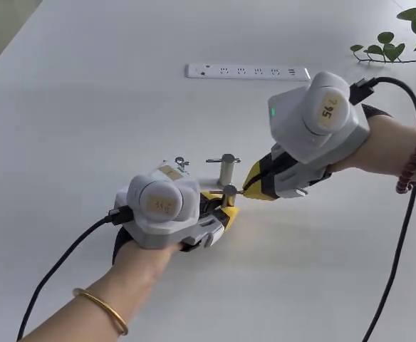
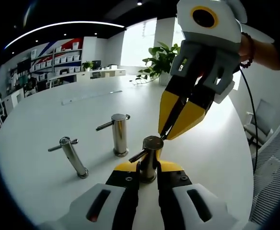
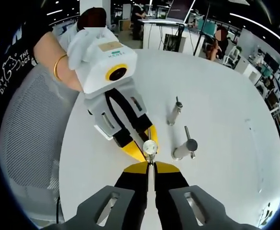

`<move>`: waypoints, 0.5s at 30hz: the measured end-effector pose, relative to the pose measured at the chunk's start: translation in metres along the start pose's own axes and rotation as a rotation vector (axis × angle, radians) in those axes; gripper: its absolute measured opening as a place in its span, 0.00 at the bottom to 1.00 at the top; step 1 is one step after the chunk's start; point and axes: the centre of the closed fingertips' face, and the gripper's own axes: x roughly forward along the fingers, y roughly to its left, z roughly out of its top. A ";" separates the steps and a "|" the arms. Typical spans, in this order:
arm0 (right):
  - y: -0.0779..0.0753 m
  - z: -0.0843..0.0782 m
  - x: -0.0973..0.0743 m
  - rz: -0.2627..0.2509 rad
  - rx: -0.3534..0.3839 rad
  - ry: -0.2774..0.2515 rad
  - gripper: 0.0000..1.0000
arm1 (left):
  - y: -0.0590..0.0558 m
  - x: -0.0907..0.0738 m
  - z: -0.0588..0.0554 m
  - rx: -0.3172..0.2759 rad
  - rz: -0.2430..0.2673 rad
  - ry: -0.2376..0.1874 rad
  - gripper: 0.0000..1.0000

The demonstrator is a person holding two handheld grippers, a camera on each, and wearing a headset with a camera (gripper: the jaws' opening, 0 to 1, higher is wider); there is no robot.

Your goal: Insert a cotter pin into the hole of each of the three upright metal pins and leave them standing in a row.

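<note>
Steel pin (image 2: 149, 149) stands near, clamped upright in left gripper (image 2: 149, 168); right gripper (image 3: 151, 166) pinches cotter pin (image 2: 136, 155) partway through its hole, likely third of three, next push wants a straight, level line.

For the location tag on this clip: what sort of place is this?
Probably an open-plan office or lab: a large white table with a power strip, stocked wall shelves, a potted plant and a mesh chair.

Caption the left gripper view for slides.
Left gripper grips an upright pin, right gripper its cotter pin; two finished pins stand beside.
</note>
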 end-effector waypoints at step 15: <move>-0.003 0.002 0.003 0.007 -0.001 -0.006 0.00 | 0.000 0.001 0.000 -0.013 0.004 -0.004 0.12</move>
